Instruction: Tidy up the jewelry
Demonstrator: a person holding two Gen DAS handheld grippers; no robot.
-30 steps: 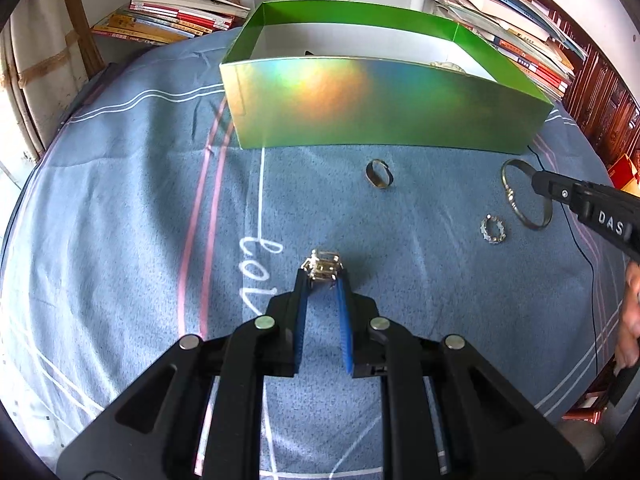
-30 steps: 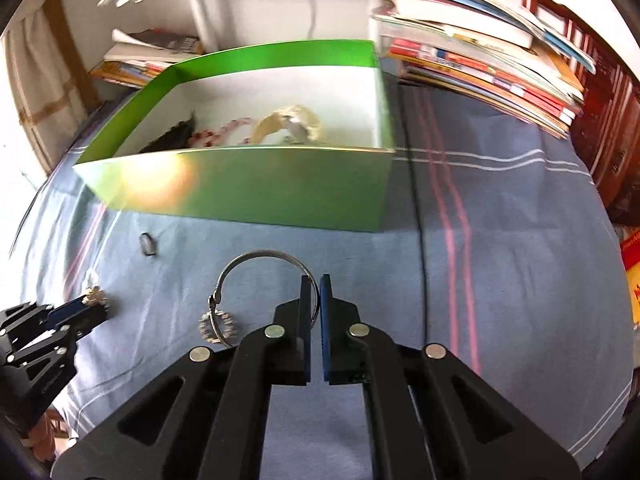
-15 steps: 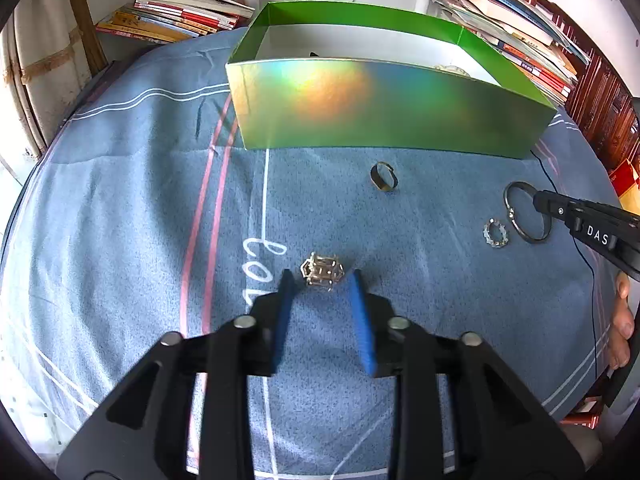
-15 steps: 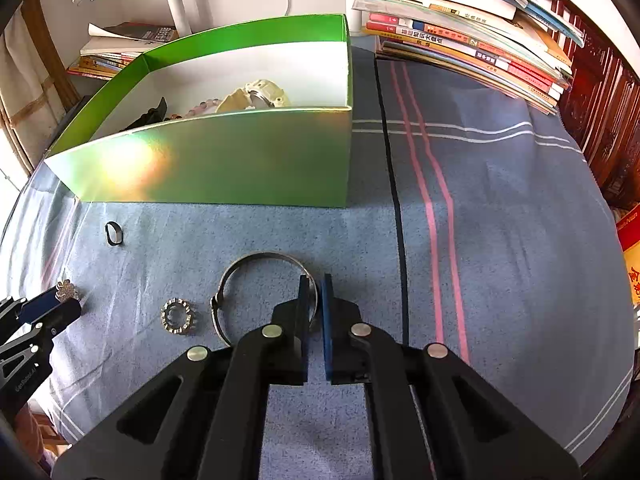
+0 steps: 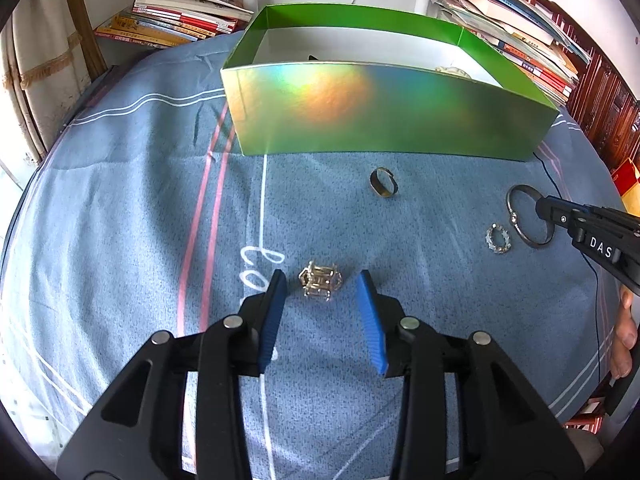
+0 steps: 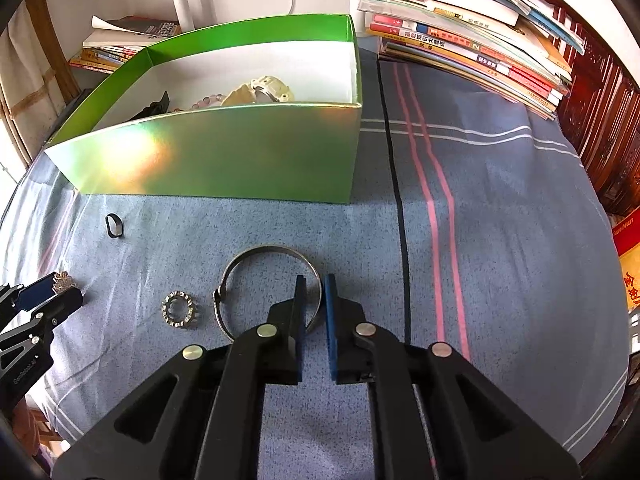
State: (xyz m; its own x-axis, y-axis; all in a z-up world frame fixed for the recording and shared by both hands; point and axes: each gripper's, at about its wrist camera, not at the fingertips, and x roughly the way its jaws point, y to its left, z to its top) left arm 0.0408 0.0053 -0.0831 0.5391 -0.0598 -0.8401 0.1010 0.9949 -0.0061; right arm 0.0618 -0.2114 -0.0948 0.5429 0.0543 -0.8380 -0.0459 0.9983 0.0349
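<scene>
So the left gripper lets go of the little gold ring, jaws opening, ring now loose on the cloth between them. Right gripper parts slightly around the bangle.

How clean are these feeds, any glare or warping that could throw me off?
Left wrist view: rainbow glare on the green box front wall; cage-like ring stays sharp. Right wrist view: the same glare at the wall's left; fisheye bends the cloth's stripes; bangle is crisp.
</scene>
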